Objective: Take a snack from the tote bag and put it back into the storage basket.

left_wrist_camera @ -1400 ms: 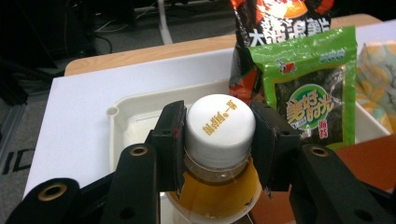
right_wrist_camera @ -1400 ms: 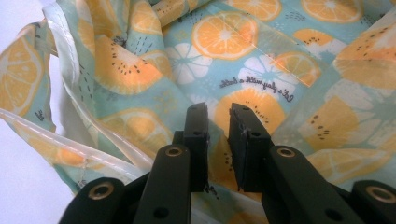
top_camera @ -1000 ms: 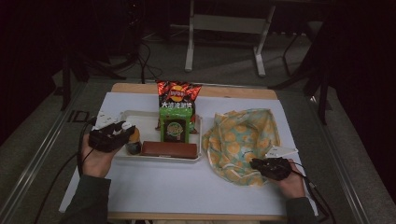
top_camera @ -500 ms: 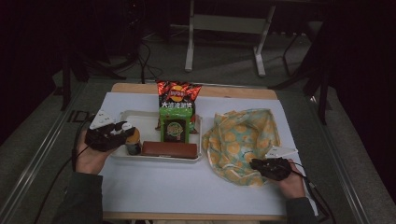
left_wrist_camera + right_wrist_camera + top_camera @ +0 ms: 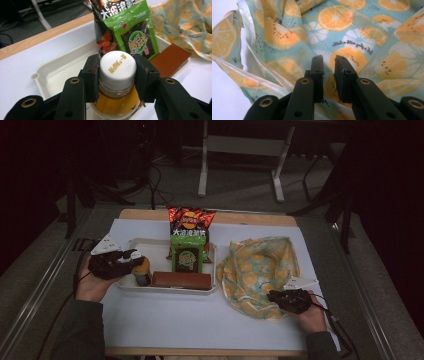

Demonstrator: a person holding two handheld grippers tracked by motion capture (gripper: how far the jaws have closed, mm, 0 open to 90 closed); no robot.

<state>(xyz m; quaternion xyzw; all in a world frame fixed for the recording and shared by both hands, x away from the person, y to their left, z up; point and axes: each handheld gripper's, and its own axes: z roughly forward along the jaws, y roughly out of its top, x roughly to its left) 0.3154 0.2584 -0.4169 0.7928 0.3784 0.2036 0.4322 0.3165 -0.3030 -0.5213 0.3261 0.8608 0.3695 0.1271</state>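
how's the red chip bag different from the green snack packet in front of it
The red chip bag is larger and stands at the back, its top rising past the white tray; the green snack packet is smaller and leans against its front, covering its lower half. The chip bag is red and black, while the packet is bright green with a dark centre panel and a round logo. Both are sealed snack bags with printed lettering, set in the same tray.

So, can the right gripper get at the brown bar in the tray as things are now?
Probably not directly. The right gripper sits at the near edge of the fruit-print bag, which lies between it and the brown bar. It would have to lift over the bag first.
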